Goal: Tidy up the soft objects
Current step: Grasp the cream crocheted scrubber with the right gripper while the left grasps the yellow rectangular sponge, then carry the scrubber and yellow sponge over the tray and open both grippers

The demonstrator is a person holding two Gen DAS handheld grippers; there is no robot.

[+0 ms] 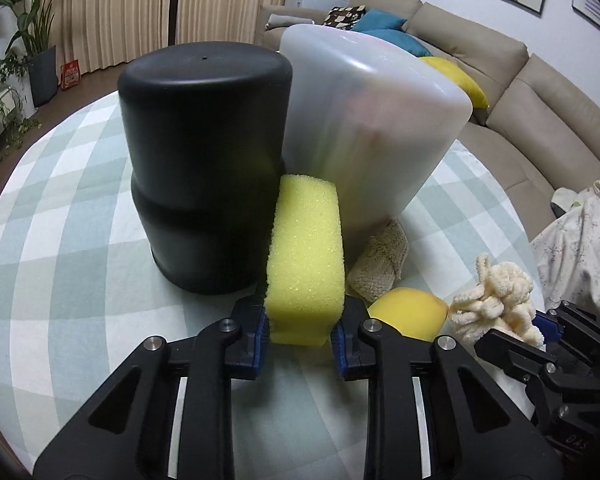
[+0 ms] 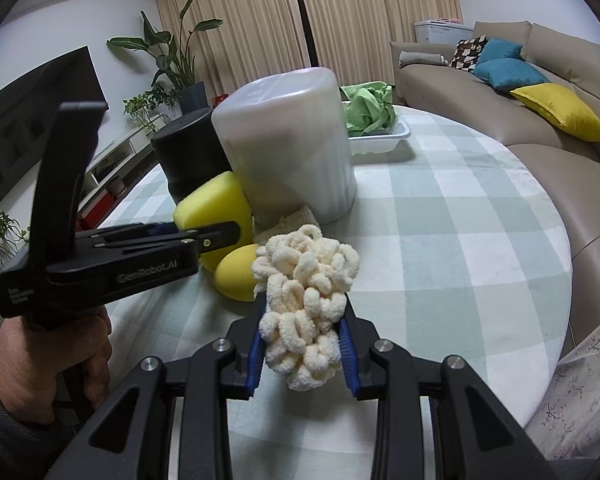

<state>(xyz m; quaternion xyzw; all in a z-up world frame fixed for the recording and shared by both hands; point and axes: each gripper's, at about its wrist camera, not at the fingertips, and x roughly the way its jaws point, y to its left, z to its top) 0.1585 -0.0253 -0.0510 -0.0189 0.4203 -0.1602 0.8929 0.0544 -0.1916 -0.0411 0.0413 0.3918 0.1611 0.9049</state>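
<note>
Between the blue pads of my left gripper (image 1: pixel 300 330) sits the rectangular yellow foam sponge (image 1: pixel 306 258), pinched at its near end and standing on edge, its far end wedged in the narrow gap between the upturned black plastic cylinder (image 1: pixel 204 164) and the upturned translucent white plastic tub (image 1: pixel 374 120). My right gripper (image 2: pixel 303 354) is clamped on the cream chenille cloth with looped tufts (image 2: pixel 306 304), held just above the table near its front. Just beside the sponge lie a rounded yellow sponge (image 1: pixel 408 314) and a beige knitted scrubber (image 1: pixel 378 266), the scrubber touching the base of the tub; both crowd the strip between my two grippers. To the right of the tub the tabletop is bare out to its curved edge. Behind the tub a white tray (image 2: pixel 380 138) holds a crumpled green cloth (image 2: pixel 370 106). Everything stands on a round table under a pale green and white checked cloth (image 2: pixel 460 216). Beyond its rim runs a beige sofa (image 2: pixel 540 148) with blue and yellow cushions; striped tan curtains (image 2: pixel 360 12) and potted plants (image 2: pixel 172 56) fill the far wall.
</note>
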